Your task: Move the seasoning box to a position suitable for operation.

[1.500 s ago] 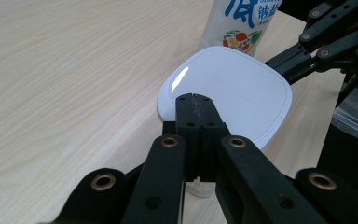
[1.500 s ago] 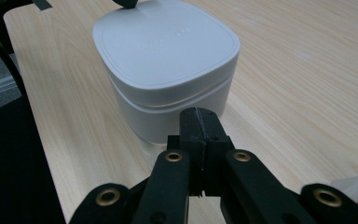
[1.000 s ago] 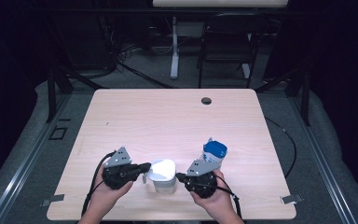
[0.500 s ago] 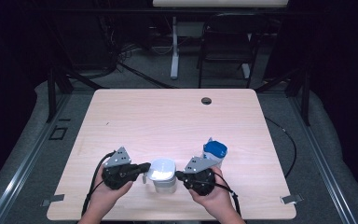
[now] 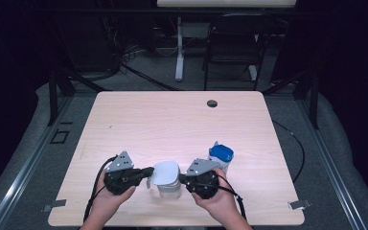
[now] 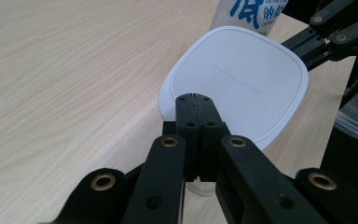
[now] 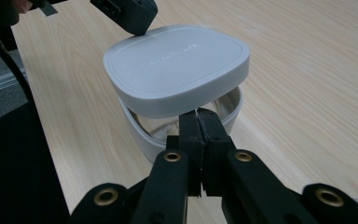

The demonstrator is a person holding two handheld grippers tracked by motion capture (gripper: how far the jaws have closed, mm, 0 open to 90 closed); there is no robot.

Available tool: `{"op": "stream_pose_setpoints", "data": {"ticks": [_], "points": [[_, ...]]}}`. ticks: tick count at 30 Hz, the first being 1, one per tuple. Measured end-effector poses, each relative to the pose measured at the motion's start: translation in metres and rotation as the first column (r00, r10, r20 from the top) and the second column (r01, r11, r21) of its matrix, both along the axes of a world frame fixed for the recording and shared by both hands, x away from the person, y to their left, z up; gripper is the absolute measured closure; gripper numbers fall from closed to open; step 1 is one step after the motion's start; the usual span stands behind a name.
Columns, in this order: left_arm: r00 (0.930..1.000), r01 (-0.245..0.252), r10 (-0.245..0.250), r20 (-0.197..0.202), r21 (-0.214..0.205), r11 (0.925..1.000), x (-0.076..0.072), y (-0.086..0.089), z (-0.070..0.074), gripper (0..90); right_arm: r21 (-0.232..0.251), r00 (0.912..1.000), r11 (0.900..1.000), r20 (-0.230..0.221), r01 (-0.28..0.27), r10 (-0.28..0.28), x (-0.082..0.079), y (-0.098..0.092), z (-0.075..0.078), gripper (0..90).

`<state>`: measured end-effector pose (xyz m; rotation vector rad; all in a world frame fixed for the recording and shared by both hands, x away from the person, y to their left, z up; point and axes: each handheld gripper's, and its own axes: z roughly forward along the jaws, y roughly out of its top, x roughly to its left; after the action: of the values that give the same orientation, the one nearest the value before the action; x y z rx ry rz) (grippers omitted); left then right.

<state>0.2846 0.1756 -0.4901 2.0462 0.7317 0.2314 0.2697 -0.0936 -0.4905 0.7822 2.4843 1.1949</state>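
Note:
A white square lid with rounded corners [image 5: 165,172] [image 6: 242,79] [image 7: 172,65] hangs tilted just above a clear container with a white rim [image 5: 170,190] [image 7: 140,135], near the table's front edge. My left gripper [image 5: 148,176] [image 6: 194,98] comes in from the left and is shut on the lid's edge. From the right, my right gripper [image 5: 182,179] [image 7: 198,114] is shut on the container's near rim, under the lid. A white bottle with a blue cap [image 5: 220,155] [image 6: 251,14] stands just behind the right gripper.
The light wooden table [image 5: 172,120] has a dark cable hole [image 5: 212,103] near its far edge. Tape strips [image 5: 299,203] mark the front corners. A chair [image 5: 230,48] and a table leg stand on the dark floor beyond.
My right gripper has edged slightly left toward the container, so more of the bottle shows behind it. The left gripper and the lid have stayed put.

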Motion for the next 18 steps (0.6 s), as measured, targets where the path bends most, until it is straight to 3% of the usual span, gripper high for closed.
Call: {"op": "stream_pose_setpoints", "data": {"ticks": [18], "points": [[1.0000,-0.009,0.009,-0.001,0.004,0.9999,-0.0001,0.0002,-0.0006,90.0,-0.006,0.9999,0.9999,0.005,-0.012,0.012,-0.0002,0.0061,0.0072,87.8]]}}
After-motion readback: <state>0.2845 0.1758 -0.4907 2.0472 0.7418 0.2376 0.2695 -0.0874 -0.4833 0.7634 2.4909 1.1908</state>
